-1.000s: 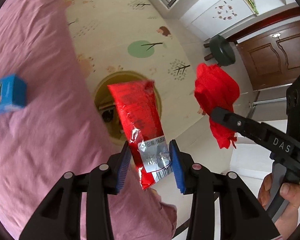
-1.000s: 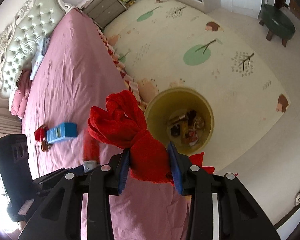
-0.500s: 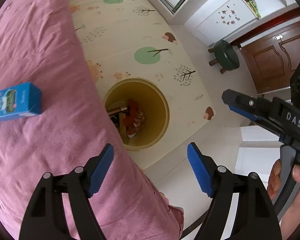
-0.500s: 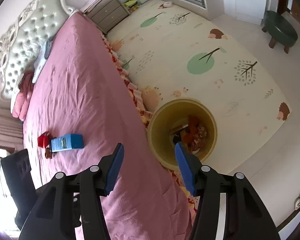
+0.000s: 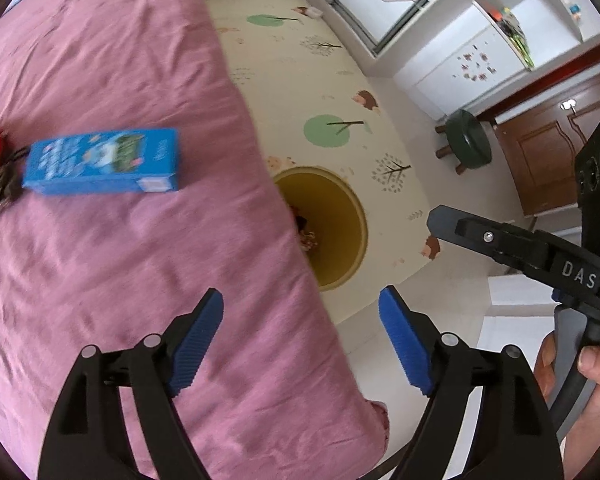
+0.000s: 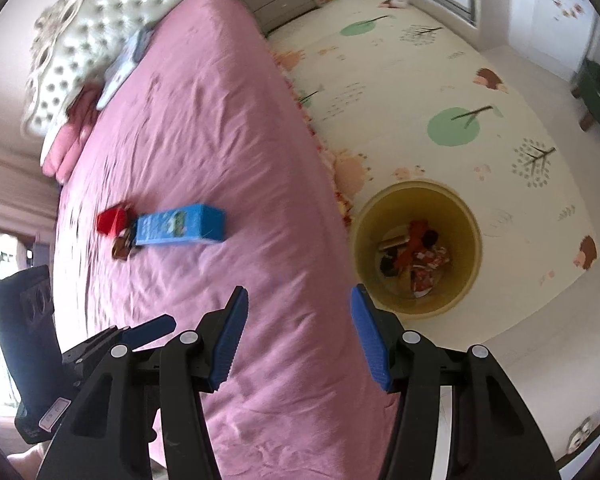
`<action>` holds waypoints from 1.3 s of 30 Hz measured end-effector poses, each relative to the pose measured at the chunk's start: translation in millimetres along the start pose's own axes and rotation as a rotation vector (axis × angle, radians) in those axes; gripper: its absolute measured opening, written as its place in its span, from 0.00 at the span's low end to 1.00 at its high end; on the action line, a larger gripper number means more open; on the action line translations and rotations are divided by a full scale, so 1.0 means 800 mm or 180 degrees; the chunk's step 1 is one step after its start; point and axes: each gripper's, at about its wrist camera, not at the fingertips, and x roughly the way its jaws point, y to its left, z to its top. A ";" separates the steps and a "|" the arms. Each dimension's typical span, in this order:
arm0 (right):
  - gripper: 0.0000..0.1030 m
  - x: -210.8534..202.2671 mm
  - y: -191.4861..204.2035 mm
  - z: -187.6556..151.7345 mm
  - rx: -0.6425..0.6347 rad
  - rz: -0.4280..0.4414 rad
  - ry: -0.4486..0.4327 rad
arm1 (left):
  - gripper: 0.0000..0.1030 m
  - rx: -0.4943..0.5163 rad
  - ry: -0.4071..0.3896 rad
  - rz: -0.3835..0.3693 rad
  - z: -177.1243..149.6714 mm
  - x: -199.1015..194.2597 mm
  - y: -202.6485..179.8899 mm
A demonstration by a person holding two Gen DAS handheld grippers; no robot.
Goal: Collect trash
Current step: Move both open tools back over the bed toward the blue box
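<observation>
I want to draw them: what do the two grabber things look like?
Both are black plastic. The left gripper and right gripper each have two ridged blue pads and silver round screws. The right one's side says DAS in white letters.

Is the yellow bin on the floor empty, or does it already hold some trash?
Not empty. The yellow bin stands open-topped beside the bed, and red wrappers and dark pieces lie on its bottom, well below the rim.

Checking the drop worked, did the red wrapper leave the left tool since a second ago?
Yes. The left tool is empty, its jaws opening over the pink bed beside the yellow bin.
</observation>
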 end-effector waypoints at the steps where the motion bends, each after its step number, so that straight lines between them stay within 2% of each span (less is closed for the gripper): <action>1: 0.51 0.004 0.012 -0.002 -0.0060 0.0010 0.0023 | 0.77 -0.0045 -0.0004 0.0024 -0.006 -0.004 0.011; 8: 0.55 0.039 0.087 -0.009 -0.0460 0.0030 0.0193 | 0.78 -0.0372 -0.0078 0.0205 -0.032 -0.029 0.086; 18: 0.65 0.104 0.194 0.005 -0.1220 -0.0047 0.0430 | 0.80 -0.1118 -0.0192 0.0292 -0.046 -0.051 0.209; 24: 0.71 0.144 0.248 0.025 -0.1684 -0.0138 0.0520 | 0.81 -0.1572 -0.0305 0.0243 -0.034 -0.060 0.274; 30: 0.74 0.185 0.288 0.047 -0.2023 -0.0212 0.0601 | 0.81 -0.1880 -0.0406 0.0277 -0.015 -0.065 0.324; 39: 0.76 0.248 0.314 0.068 -0.2433 -0.0457 0.0769 | 0.81 -0.2274 -0.0535 0.0408 0.015 -0.072 0.410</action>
